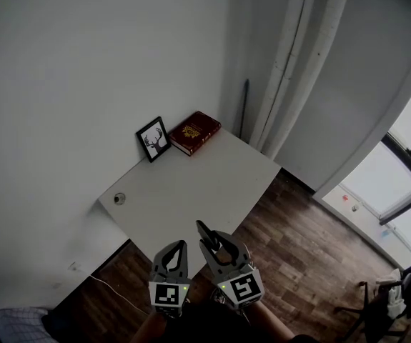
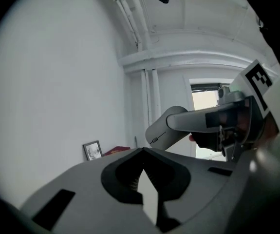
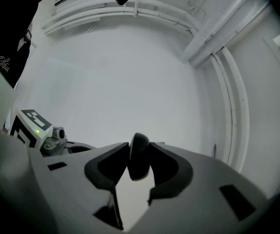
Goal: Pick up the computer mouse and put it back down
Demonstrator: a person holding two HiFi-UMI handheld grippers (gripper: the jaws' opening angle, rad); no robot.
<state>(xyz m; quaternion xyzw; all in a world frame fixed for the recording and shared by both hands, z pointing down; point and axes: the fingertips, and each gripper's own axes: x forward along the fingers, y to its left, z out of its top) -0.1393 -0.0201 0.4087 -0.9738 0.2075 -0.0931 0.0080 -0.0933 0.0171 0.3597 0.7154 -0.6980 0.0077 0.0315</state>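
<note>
Mouse [image 3: 140, 161] pickup done: clamped in R gripper [image 3: 140, 149], held in air above desk [image 1: 191, 191] near edge. L gripper [image 2: 142, 151] closed, empty. Left: set it back down.

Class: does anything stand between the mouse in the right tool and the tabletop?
Nothing visible does: the mouse, gripped in the right tool, faces bare table; the framed picture and book sit at its far edge.
</note>
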